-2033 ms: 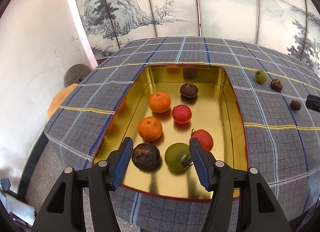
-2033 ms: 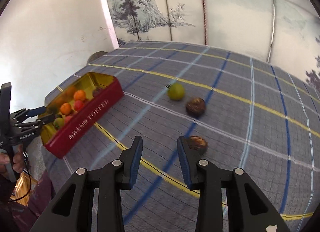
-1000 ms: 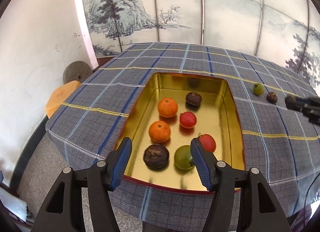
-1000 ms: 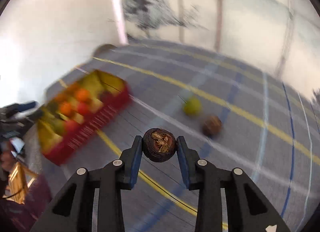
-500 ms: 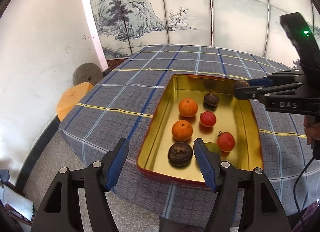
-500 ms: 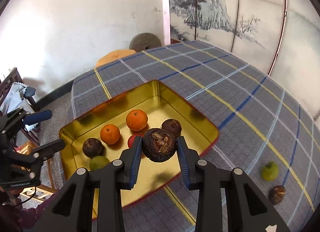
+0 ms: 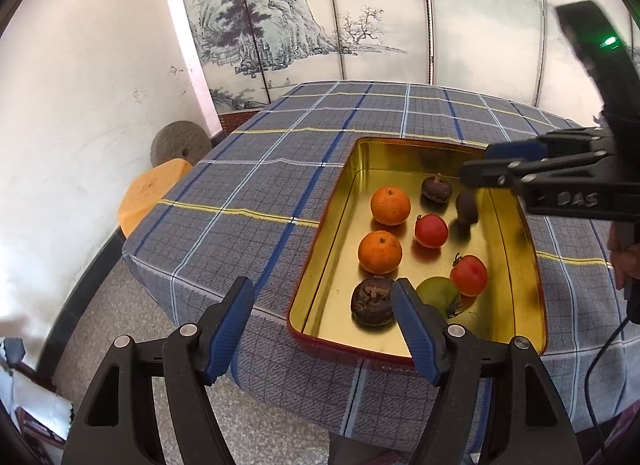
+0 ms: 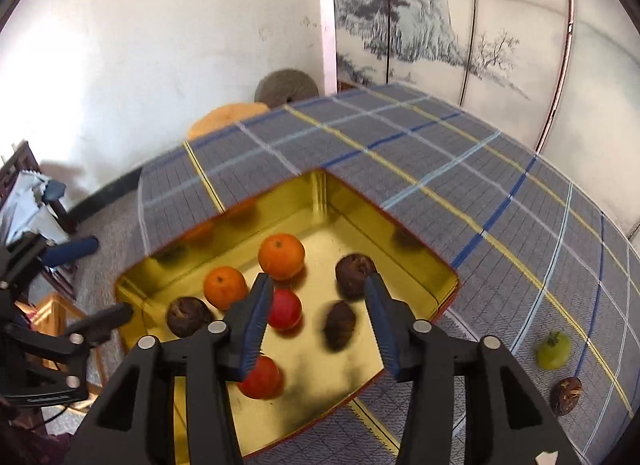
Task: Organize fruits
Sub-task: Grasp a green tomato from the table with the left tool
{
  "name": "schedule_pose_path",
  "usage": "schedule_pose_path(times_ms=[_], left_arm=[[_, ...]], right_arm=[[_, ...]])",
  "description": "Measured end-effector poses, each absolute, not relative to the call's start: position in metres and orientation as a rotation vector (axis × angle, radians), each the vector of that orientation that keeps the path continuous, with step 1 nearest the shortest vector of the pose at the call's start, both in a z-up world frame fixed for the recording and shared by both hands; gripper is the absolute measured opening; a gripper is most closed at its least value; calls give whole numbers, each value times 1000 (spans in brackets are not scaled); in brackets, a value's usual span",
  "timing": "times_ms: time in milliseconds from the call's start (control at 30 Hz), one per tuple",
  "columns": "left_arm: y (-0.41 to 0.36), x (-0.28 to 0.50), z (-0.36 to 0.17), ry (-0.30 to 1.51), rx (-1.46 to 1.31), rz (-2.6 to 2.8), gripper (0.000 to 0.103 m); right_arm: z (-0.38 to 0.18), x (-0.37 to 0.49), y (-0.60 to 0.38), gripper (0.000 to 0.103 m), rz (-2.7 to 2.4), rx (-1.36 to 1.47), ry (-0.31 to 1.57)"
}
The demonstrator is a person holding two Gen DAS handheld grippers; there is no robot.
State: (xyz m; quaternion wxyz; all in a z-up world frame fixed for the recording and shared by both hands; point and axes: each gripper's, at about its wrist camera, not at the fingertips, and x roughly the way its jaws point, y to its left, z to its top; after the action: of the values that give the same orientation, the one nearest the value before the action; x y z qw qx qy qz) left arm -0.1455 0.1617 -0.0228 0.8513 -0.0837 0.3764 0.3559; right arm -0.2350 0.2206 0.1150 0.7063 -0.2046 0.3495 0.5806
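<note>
A gold tray [image 7: 344,201] with red outer walls sits on the plaid tablecloth. In it lie two oranges [image 7: 390,205], two red tomatoes [image 7: 431,230], a green tomato [image 7: 438,292] and dark brown fruits [image 7: 372,301]. My right gripper [image 8: 317,283] hovers over the tray with its jaws opening. A blurred dark fruit [image 8: 339,325] drops below them, free of both pads. My left gripper [image 7: 322,289] hangs at the tray's near left corner, jaws opening, nothing between them. On the bare cloth lie a green tomato [image 8: 554,351] and a dark fruit [image 8: 566,395].
A stone wheel [image 7: 180,145] and an orange stool [image 7: 154,195] stand off the table's left edge. A painted screen [image 7: 360,17] backs the table. A hand [image 7: 626,261] holds the right gripper's handle at the right. Plain cloth stretches left of and behind the tray.
The right gripper carried the dark fruit from the cloth to above the tray and let it go. The left gripper drew back towards the left, and its jaws widened.
</note>
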Motion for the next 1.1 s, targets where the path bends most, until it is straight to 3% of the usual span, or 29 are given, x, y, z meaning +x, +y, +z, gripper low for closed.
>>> schedule_pose_path(times_ms=[333,600,733,1100], left_arm=[[154,-142,-20,801,-149,746,74],[137,-128,-10,814,-78,713,75],[121,-111,-5,833,-33,682,77],[63,-23,28,918,15,398,77]], right_arm=[[125,-232,147,76,1222,-339,698],[79,-156,32,78,928,-239,846],[63,-121,-23,93,758,-224,879],[27,-64,-93,98,570,-189,989]])
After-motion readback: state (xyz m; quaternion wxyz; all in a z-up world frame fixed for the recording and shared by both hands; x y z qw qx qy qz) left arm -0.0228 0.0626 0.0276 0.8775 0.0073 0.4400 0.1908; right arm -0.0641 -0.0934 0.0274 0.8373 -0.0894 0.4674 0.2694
